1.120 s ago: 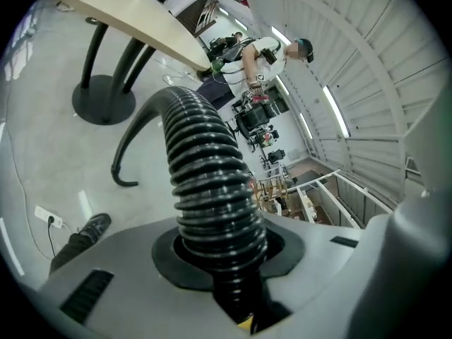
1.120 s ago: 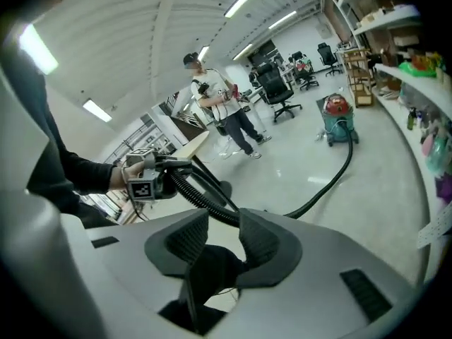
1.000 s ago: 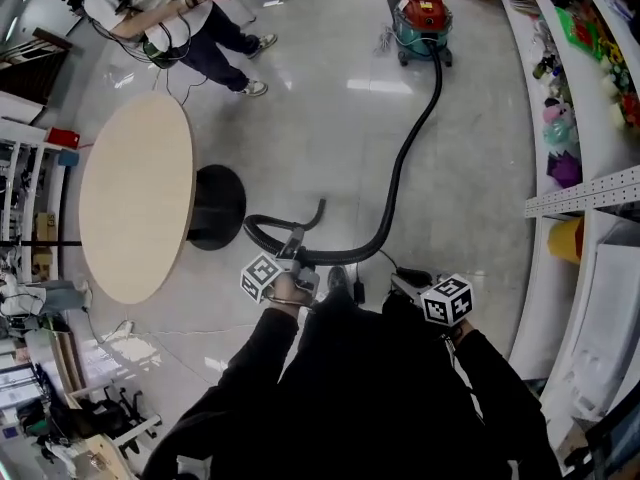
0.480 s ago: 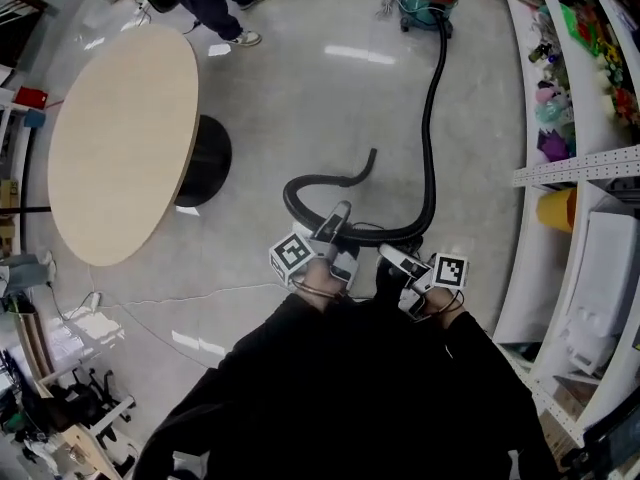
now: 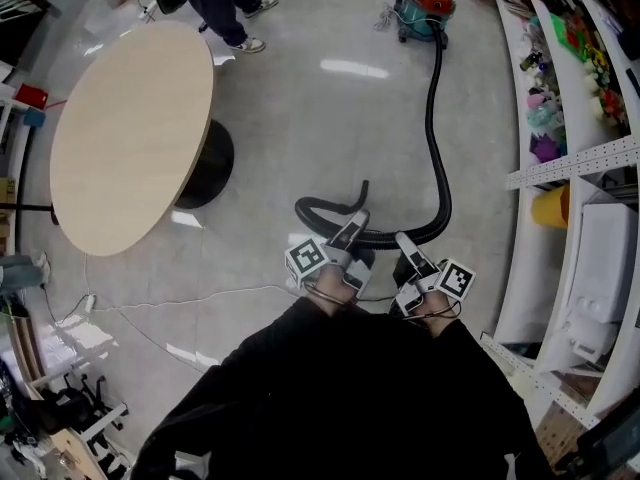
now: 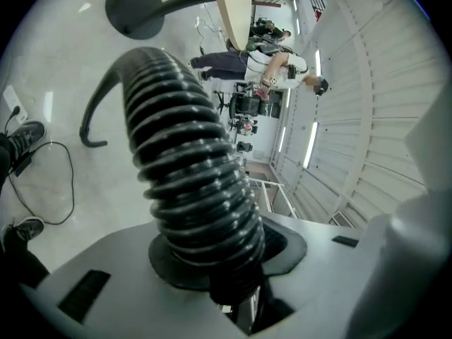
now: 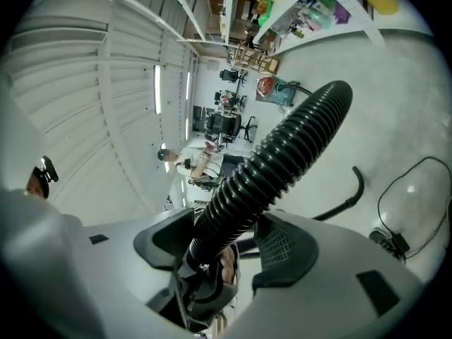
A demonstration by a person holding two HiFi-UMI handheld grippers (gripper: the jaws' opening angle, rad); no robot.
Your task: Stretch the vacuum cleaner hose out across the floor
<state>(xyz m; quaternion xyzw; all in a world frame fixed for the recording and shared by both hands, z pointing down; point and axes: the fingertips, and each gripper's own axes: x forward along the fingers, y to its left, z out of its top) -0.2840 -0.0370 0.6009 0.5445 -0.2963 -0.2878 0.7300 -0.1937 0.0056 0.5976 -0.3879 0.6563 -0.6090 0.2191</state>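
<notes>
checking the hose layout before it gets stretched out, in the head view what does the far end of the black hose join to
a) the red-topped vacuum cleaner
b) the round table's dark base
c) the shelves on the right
a: in the head view the black hose runs across the floor up to the red-topped vacuum cleaner, well apart from the table's base and the shelves.

Held out low, side by side and nearly level, the left gripper (image 5: 353, 225) is clamped tight on the hose (image 5: 434, 118) while the right gripper (image 5: 407, 244), its jaws just closing, loosely straddles that hose without pressing on it.
</notes>
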